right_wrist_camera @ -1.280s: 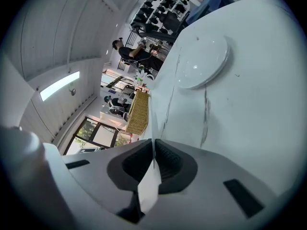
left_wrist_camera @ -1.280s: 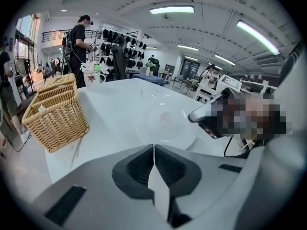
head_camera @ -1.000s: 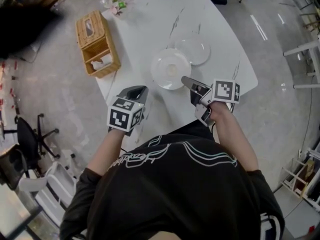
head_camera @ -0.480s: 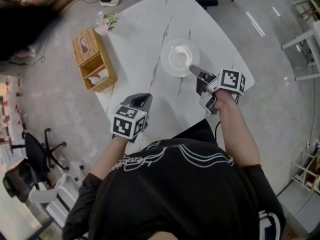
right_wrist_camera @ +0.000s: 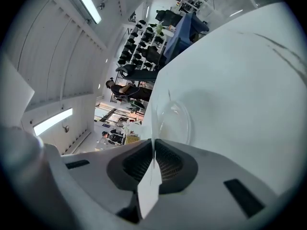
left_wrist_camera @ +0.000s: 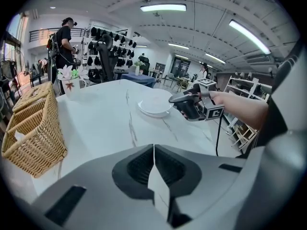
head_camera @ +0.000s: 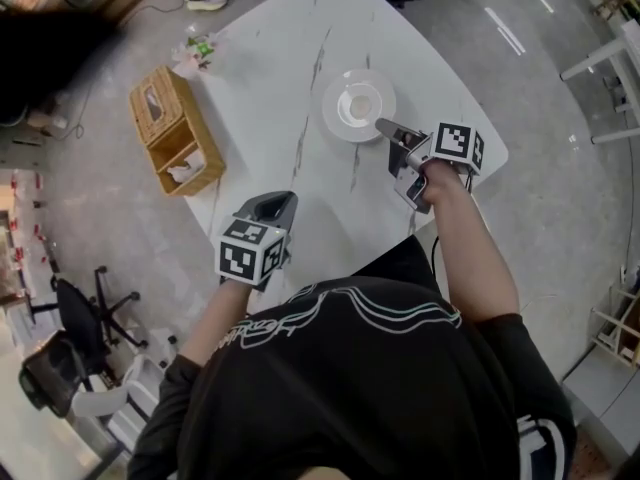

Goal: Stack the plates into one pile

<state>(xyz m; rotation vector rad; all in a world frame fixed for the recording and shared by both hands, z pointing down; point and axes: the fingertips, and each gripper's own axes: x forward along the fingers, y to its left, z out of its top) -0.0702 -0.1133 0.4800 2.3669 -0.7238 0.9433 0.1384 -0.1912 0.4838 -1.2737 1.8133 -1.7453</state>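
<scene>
One pile of white plates (head_camera: 358,106) sits on the white marble table (head_camera: 270,78), toward its far right part. My right gripper (head_camera: 381,124) is shut with nothing between its jaws, and its tip rests at the pile's near right rim. In the right gripper view the plates (right_wrist_camera: 175,122) lie just beyond the shut gripper (right_wrist_camera: 154,145). My left gripper (head_camera: 283,199) hovers over the table's near edge, well short of the pile, also shut and with nothing in it. The left gripper view shows its closed tips (left_wrist_camera: 153,150), the plates (left_wrist_camera: 154,107) and the right gripper (left_wrist_camera: 175,99) beside them.
A wicker basket (head_camera: 170,133) (left_wrist_camera: 29,128) hangs over the table's left edge. A small flower ornament (head_camera: 197,46) stands at the far left corner. Office chairs (head_camera: 80,318) are on the floor to the left. A person (left_wrist_camera: 64,37) stands far behind the table.
A second ago two plates lay overlapping side by side; now only one pile shows. My right gripper has moved farther across the table, staying at the plate's rim. The left gripper has barely shifted.
</scene>
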